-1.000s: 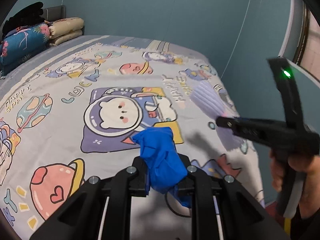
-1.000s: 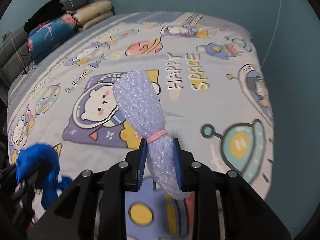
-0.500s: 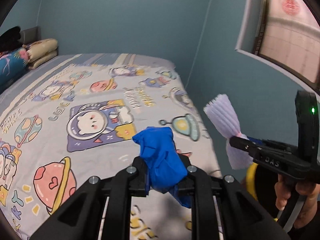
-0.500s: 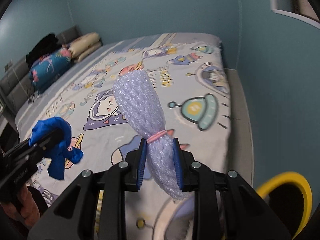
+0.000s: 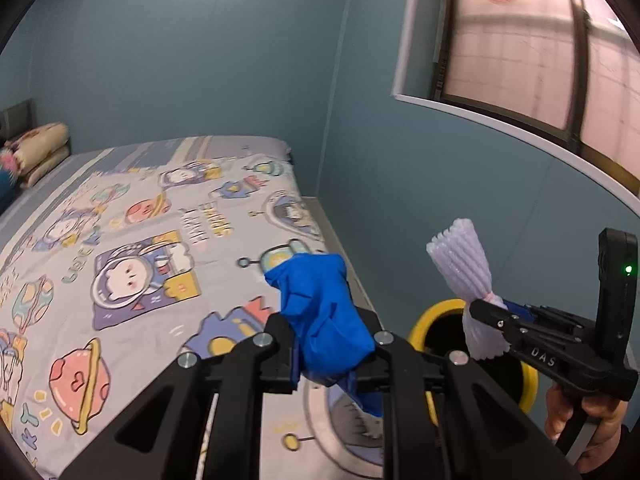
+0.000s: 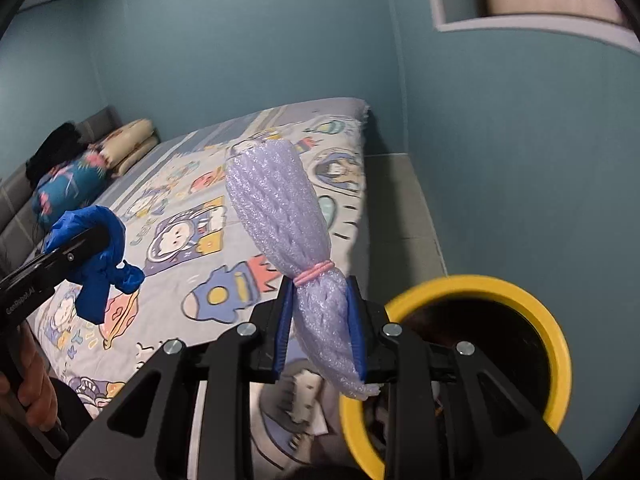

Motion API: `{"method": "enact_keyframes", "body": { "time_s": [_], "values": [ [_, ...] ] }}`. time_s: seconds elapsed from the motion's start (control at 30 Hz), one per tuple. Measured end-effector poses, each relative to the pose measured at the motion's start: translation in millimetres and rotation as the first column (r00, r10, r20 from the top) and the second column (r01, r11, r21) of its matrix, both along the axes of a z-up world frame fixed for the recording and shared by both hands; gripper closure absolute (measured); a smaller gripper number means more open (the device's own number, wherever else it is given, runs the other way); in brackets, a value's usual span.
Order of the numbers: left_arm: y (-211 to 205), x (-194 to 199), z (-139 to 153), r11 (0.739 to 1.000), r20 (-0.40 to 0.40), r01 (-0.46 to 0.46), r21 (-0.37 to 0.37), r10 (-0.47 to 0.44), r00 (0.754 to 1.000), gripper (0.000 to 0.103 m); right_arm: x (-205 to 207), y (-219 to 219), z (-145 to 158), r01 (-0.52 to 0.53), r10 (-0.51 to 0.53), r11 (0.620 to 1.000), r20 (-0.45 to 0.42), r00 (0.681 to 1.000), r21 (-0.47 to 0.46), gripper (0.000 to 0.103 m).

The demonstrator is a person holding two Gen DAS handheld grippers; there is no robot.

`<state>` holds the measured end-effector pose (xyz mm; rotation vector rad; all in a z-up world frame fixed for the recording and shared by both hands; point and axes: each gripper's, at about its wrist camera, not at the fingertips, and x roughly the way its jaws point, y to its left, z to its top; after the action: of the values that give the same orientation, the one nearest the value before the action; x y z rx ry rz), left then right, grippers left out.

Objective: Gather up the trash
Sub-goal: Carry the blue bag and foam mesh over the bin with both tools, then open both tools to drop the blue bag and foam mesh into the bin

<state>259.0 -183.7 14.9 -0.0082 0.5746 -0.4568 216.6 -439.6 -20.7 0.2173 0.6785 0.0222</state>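
My left gripper point(image 5: 326, 344) is shut on a crumpled blue glove point(image 5: 322, 316), held above the bed's near corner; it also shows at the left of the right wrist view point(image 6: 92, 256). My right gripper point(image 6: 320, 320) is shut on a white foam net sleeve point(image 6: 288, 224) tied with a pink band. In the left wrist view that foam net sleeve point(image 5: 466, 276) is over the near rim of a yellow-rimmed bin point(image 5: 432, 318). In the right wrist view the bin point(image 6: 556, 340) stands on the floor just right of and below my right gripper.
A bed with a cartoon space sheet point(image 5: 132, 264) fills the left. Pillows point(image 6: 132, 144) lie at its far end. A teal wall point(image 5: 420, 200) and a window point(image 5: 540, 52) stand to the right, with a narrow floor strip point(image 6: 404, 204) beside the bed.
Both grippers have swung right, away from the bed towards the wall. The yellow bin has come fully into view below the right gripper. Both still hold their items.
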Motion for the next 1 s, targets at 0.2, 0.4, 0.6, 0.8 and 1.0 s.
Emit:
{"method": "enact_keyframes", "body": {
  "time_s": [0.2, 0.4, 0.6, 0.8, 1.0],
  "values": [
    [-57, -12, 2, 0.995, 0.015, 0.092, 0.029, -0.092, 0.996, 0.088, -26, -45, -15, 0.093, -0.093, 0.995, -0.025, 0.995, 0.022, 0.079],
    [-106, -18, -10, 0.984, -0.01, 0.173, 0.048, -0.173, 0.985, 0.088, -46, -79, -29, 0.164, -0.163, 0.986, -0.05, 0.985, 0.015, 0.079],
    [-142, -22, -23, 0.972, -0.034, 0.225, 0.066, -0.223, 0.974, 0.088, -56, -102, -45, 0.206, -0.202, 0.978, -0.082, 0.976, 0.037, 0.078],
    [-168, -9, -43, 0.963, -0.086, 0.255, 0.086, -0.248, 0.965, 0.088, -51, -113, -66, 0.235, -0.224, 0.97, -0.141, 0.964, 0.065, 0.078],
    [-199, 20, -83, 0.947, -0.235, 0.312, 0.073, -0.287, 0.928, 0.087, -42, -128, -87, 0.258, -0.237, 0.962, -0.201, 0.95, 0.084, 0.076]
  ]
}}
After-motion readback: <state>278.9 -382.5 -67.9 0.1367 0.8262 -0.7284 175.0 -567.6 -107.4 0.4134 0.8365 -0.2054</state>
